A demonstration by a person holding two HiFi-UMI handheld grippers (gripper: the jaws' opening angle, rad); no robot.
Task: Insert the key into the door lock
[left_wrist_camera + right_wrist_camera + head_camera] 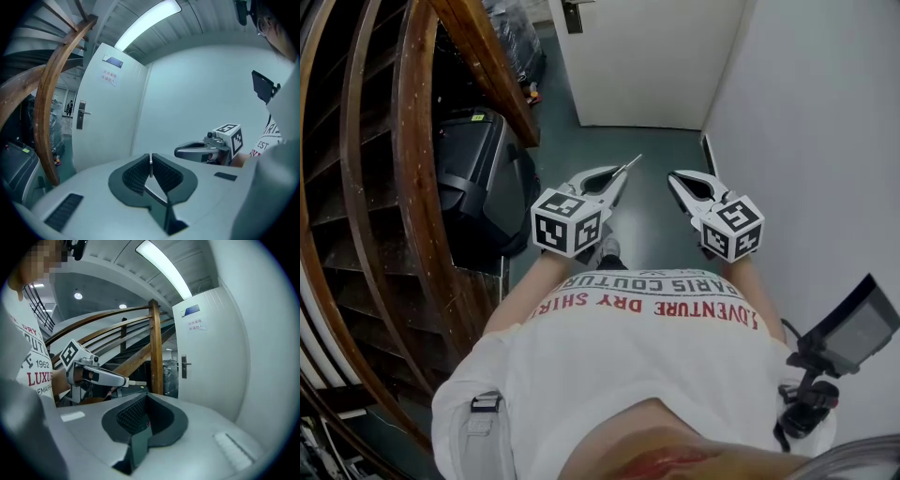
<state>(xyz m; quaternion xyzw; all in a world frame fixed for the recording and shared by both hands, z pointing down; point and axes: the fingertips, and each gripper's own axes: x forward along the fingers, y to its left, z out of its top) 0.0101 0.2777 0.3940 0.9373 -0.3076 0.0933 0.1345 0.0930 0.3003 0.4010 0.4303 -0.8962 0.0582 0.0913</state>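
White shirt (637, 375) fills the lower head view. Above it, two grippers point toward one door (647, 66) at the top. The left gripper (622, 175), centre left, pinches one key (630, 166) whose blade pokes out ahead. The right gripper (673, 177) sits just beside it. One wooden stair rail (412, 187) curves down the left.

Left gripper view: the narrow jaws clamp the key edge-on at centre, and one door handle (81, 115) shows at left, well apart.

Right gripper view: the jaws are pressed together, with nothing between them.
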